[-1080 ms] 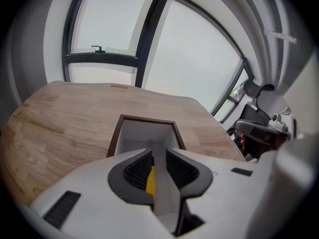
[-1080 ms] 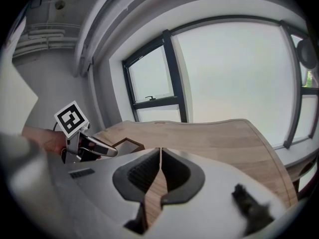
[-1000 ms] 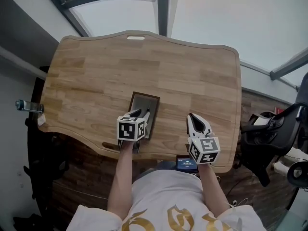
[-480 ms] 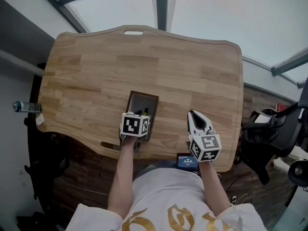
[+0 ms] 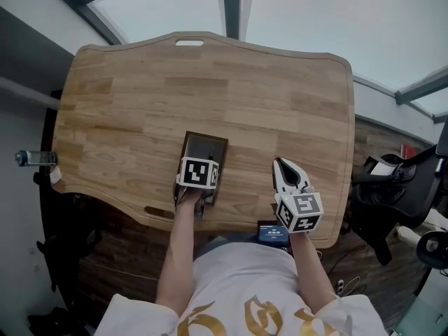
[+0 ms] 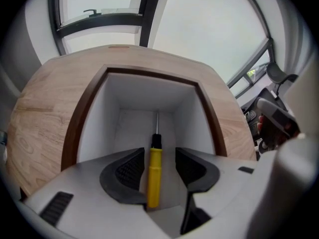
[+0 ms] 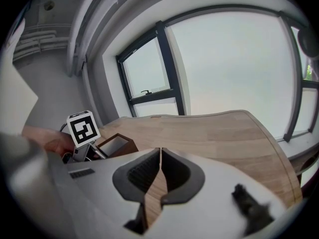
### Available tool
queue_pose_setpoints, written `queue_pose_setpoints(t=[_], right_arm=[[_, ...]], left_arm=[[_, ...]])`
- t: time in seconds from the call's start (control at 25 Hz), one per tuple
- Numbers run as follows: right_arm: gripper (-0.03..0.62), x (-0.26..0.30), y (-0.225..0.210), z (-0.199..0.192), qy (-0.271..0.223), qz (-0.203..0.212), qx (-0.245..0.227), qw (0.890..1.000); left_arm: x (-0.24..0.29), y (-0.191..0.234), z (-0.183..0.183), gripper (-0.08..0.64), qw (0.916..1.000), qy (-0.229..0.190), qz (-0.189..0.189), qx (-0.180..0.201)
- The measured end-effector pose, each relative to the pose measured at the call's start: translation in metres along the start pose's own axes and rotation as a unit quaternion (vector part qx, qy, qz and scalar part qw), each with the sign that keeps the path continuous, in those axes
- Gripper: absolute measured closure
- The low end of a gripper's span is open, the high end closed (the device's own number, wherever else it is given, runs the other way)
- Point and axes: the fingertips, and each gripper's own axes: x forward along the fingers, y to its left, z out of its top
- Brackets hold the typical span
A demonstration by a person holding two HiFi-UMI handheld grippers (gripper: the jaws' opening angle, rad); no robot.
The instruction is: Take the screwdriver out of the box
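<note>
- Head view: the left tool (image 5: 198,176) is pointing steeply down into the brown box (image 5: 190,142) near the worktop's (image 5: 210,82) front edge; the right tool (image 5: 287,177) is hovering apart, to its right.
- Left gripper view: its jaws have just been opening and are straddling, without touching, the yellow screwdriver (image 6: 154,168) lying alone on the box floor; squeezing mid-handle looks wisest.
- Right gripper view: jaws are clenched, empty.

No words or numbers can be read anywhere. The left cube (image 5: 198,173) on the left gripper (image 6: 154,164) and the right cube (image 5: 301,212) on the right gripper (image 5: 280,165) carry black-and-white square code markers, not letters. A small screen (image 5: 271,234) just behind the right gripper, toward the person, shows light characters too small to read. The gold print (image 5: 259,317) on the shirt is unreadable.
</note>
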Motion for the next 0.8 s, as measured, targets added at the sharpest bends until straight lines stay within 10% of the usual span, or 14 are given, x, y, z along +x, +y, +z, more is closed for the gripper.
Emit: queue_pose_setpoints(t=[0.8], right_arm=[[0.558,0.02,0.005,-0.003,0.017,0.018,0.008,1.0]], left_arm=[[0.012,0.015,-0.003,0.491,0.9984,0.029,0.045,-0.017]])
